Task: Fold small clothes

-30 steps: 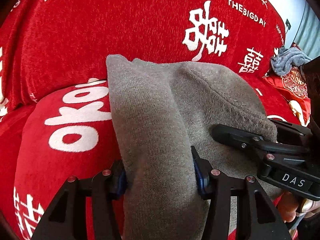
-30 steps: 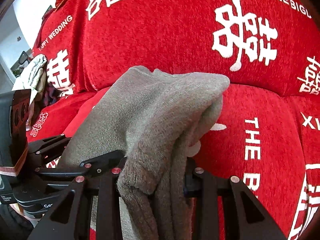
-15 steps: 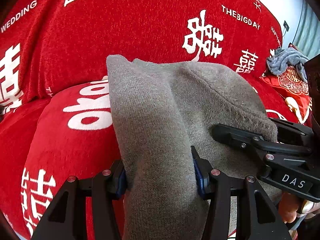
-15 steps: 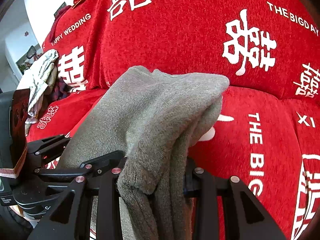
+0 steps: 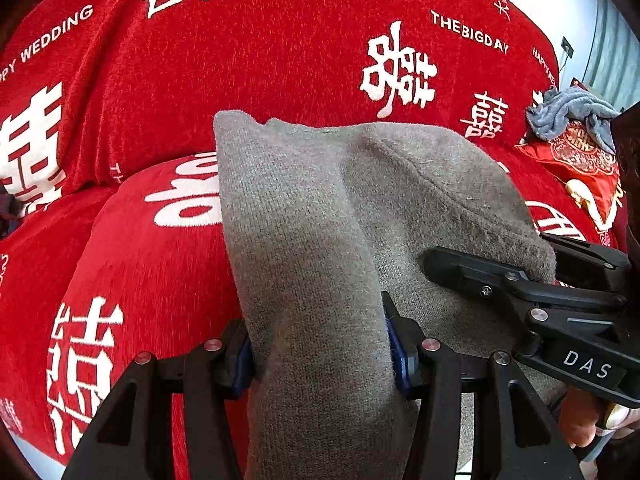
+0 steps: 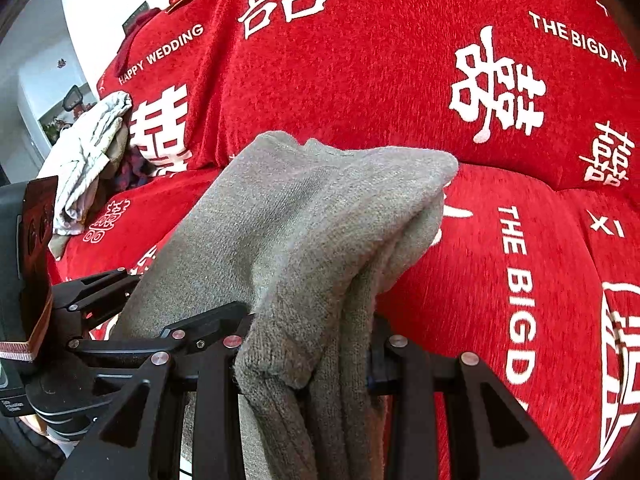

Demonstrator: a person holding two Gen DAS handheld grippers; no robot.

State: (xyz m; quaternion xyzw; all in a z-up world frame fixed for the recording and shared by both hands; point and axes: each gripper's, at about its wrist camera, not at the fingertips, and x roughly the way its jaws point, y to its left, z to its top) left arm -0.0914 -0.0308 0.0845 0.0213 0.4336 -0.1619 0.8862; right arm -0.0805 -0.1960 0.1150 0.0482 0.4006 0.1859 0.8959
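Holding a grey knit garment (image 5: 320, 240) in both grippers, I have it lifted in front of a red sofa cover (image 5: 280, 60) printed with white characters and the words "HAPPY WEDDING" and "THE BIGDAY". My left gripper (image 5: 318, 344) is clamped on a thick fold of the cloth, its blue-padded fingers (image 5: 396, 348) pressed in on either side, and the fabric rises from there to a squared corner at the top. My right gripper (image 5: 520, 280) shows in the left wrist view just to the right, side-on, with the ribbed hem of the same garment lying over its upper finger.

From the right wrist view, my right gripper (image 6: 304, 356) is closed on several bunched layers of the grey knit garment (image 6: 320, 220), which bulges up and forward over the fingers into a rounded end. My left gripper (image 6: 132, 320) sits close beside it on the left, under the sloping cloth.

The two grippers are near each other, with the cloth draped between them (the bottom of it runs out of both frames, so I cannot tell how far it hangs).

On the sofa at one end lies a blue-grey towel (image 5: 572, 112) on a red embroidered cushion (image 5: 580, 164); at the other end sits a pale crumpled cloth (image 6: 88, 152).
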